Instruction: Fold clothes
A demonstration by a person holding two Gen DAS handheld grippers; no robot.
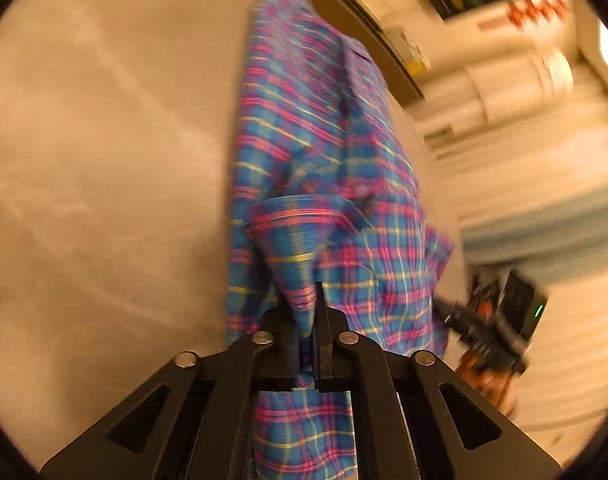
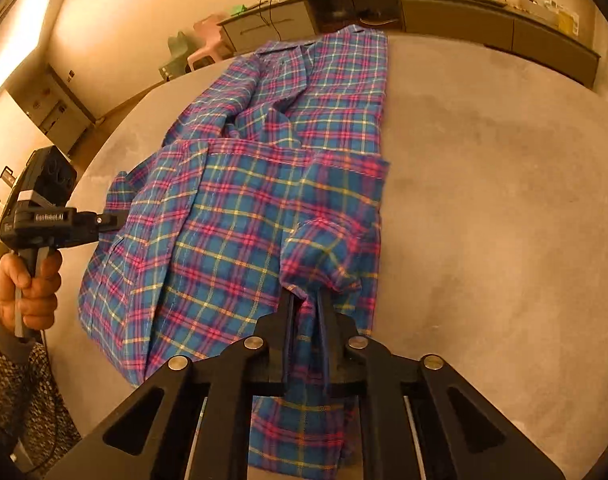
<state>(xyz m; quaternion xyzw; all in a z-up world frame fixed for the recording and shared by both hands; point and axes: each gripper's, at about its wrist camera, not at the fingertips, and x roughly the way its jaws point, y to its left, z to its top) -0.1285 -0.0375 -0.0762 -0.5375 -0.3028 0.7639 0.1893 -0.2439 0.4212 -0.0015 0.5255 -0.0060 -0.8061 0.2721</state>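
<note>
A blue, pink and yellow plaid shirt (image 2: 263,184) lies along the grey table (image 2: 484,200), collar end far, near end lifted. My right gripper (image 2: 306,300) is shut on a bunched fold of the plaid shirt at its near right side. My left gripper (image 2: 113,222), held by a hand at the left, grips the shirt's near left edge. In the left wrist view the left gripper (image 1: 314,304) is shut on a pinched cone of the plaid shirt (image 1: 312,140), which stretches away over the table (image 1: 103,160). The right gripper's body (image 1: 500,328) shows blurred at the right.
A long dark cabinet (image 2: 464,20) with small items on top runs behind the table. A pink stool (image 2: 207,46) and green things stand by the far left wall. A person's hand (image 2: 27,284) and speckled sleeve are at the left edge. Bare table lies right of the shirt.
</note>
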